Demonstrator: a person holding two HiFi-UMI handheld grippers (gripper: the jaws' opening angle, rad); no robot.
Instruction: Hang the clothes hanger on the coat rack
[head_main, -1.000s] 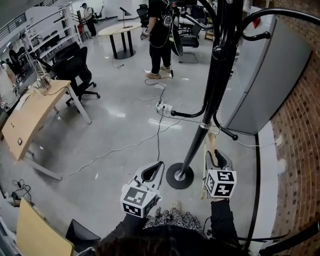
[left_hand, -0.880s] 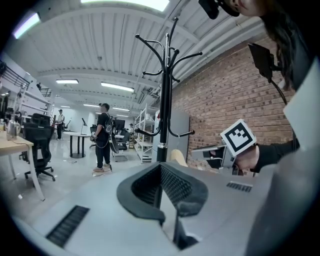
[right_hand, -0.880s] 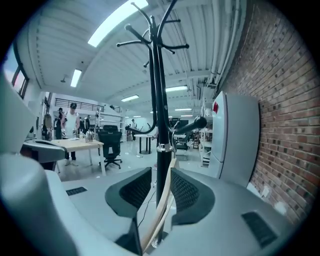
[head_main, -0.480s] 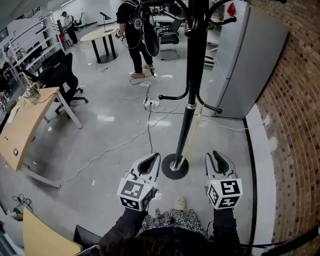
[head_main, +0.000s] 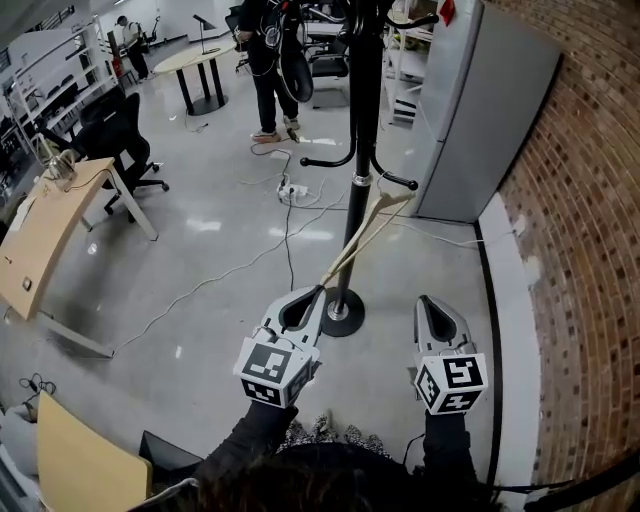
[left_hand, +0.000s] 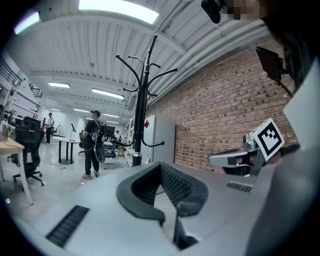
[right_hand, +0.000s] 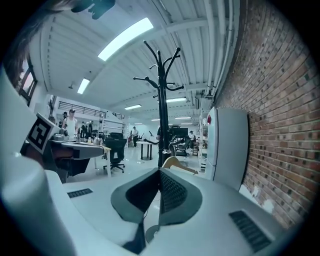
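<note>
The black coat rack (head_main: 362, 130) stands on a round base (head_main: 343, 318) just ahead of me. A light wooden hanger (head_main: 362, 235) hangs by its hook from one of the rack's low arms (head_main: 385, 178) and tilts out, its lower end close to my left gripper (head_main: 318, 292). That gripper is shut and holds nothing. My right gripper (head_main: 427, 300) is shut and empty too, to the right of the base. The right gripper view shows the hanger (right_hand: 178, 163) beyond the jaws beside the pole (right_hand: 161, 100). In the left gripper view the rack (left_hand: 141, 105) stands ahead.
A grey cabinet (head_main: 480, 110) and a brick wall (head_main: 590, 250) close off the right side. Cables and a power strip (head_main: 290, 190) lie on the floor behind the rack. A person (head_main: 265, 60) stands farther back. A wooden desk (head_main: 45, 235) and an office chair (head_main: 120, 140) are at the left.
A second ago the hanger was at my right gripper beside the pole. It now hangs free on the low arm, swung out, and both grippers have drawn back from the rack.
</note>
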